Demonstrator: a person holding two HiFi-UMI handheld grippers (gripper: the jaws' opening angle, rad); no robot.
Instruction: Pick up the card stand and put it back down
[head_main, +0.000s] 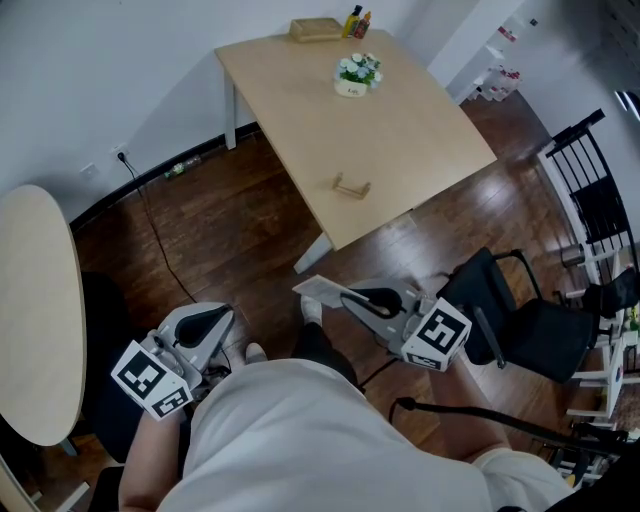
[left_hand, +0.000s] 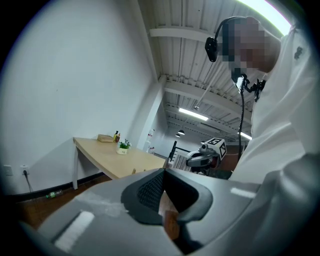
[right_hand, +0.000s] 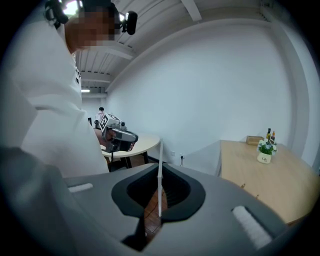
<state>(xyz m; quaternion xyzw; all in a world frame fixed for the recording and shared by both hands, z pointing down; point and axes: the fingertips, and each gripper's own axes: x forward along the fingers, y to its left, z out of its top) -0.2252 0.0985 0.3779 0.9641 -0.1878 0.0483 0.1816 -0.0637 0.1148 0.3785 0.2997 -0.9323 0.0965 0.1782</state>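
Card stand (head_main: 351, 187) sits upright near the front edge of the desk (head_main: 420, 130), well apart from both claws. Right claw (right_hand: 160, 176) is clamped on a thin white card (head_main: 318, 288), seen edge-on btwn its pads. Left claw (left_hand: 164, 171) has its tips together w/ nothing btwn them, and both are held over the dark wood floor (head_main: 230, 250).

Light wood worktop (head_main: 400, 120) and card stand (head_main: 351, 186), dark brown plank floor (head_main: 230, 240), grey left tool (head_main: 222, 320) and right tool (head_main: 352, 297) with black-and-white square-marker cubes (head_main: 150, 378), white card (head_main: 320, 288), black chair (head_main: 530, 320).
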